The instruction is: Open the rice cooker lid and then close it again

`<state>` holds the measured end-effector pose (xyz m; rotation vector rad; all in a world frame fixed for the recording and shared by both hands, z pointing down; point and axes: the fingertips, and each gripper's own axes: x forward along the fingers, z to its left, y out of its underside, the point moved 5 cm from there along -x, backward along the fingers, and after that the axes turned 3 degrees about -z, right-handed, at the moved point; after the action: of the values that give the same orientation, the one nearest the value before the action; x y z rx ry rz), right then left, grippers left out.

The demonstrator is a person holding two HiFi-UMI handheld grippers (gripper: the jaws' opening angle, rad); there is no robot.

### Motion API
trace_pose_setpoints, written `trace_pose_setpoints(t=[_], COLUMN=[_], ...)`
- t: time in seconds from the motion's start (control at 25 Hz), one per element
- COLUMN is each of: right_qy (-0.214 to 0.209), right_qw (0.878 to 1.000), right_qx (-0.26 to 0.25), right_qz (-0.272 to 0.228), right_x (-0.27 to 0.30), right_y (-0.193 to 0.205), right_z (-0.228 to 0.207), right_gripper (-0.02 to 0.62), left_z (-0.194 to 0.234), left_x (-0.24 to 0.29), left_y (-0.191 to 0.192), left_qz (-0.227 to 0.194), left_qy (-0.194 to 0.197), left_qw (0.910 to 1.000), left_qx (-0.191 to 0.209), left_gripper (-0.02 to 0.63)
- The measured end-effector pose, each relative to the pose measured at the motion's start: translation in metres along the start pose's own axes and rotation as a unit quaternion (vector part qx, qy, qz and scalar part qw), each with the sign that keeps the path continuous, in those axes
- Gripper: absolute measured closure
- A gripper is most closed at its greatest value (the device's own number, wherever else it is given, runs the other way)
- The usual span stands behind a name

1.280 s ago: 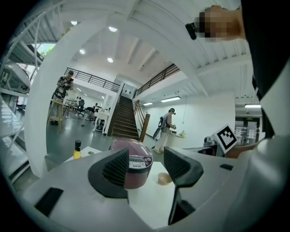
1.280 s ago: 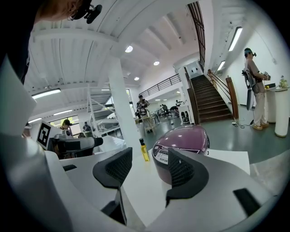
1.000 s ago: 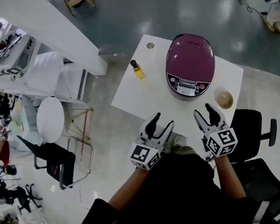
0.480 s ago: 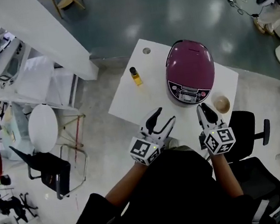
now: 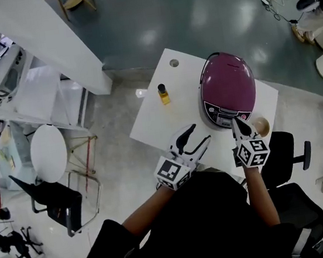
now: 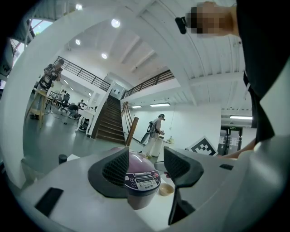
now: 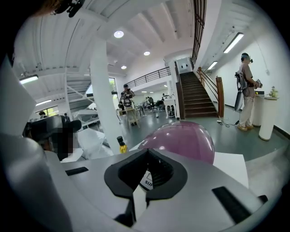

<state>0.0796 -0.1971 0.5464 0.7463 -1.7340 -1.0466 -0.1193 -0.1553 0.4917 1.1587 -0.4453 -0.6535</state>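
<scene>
The purple rice cooker (image 5: 228, 90), lid shut, stands on the white tabletop (image 5: 160, 117), panel toward the person. The right gripper (image 5: 235, 121) has just been closing its fingers together on nothing, tips near that panel, probably to poke the lid release; the left gripper (image 5: 199, 134) hovers beside, fingers wide, empty

on your table (image 5: 159, 118) the rice cooker (image 5: 228, 86) stands to the right, the bottle (image 5: 163, 94) left of it, the bowl (image 5: 261, 125) at its near right. your right gripper (image 5: 235, 122) is before it, your left gripper (image 5: 200, 133) further left.
</scene>
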Motion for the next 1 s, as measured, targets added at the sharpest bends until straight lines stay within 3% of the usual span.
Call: trace_pose_setpoints(t=[0.32,0.68,1.0], right_qy=[0.045,0.078,0.099], right_qw=[0.997,0.991,0.988], right_qx=[-0.034,-0.034,-0.046], right_qz=[0.050,0.101,0.113], right_x=[0.036,0.058,0.060], right_y=[0.010,0.021,0.022], right_z=[-0.013,-0.022,-0.021], right_gripper=[0.595,0.595,0.595], left_z=[0.029,0.051,0.062], left_x=[0.007,0.003,0.002], left_y=[-0.010,-0.010,-0.009], left_qz=[-0.002,0.010,0.013], left_qy=[0.021,0.036,0.038], left_qw=[0.9998,0.9992,0.9991], left_qx=[-0.003,-0.014,-0.015], left_gripper=[0.387,0.387,0.387])
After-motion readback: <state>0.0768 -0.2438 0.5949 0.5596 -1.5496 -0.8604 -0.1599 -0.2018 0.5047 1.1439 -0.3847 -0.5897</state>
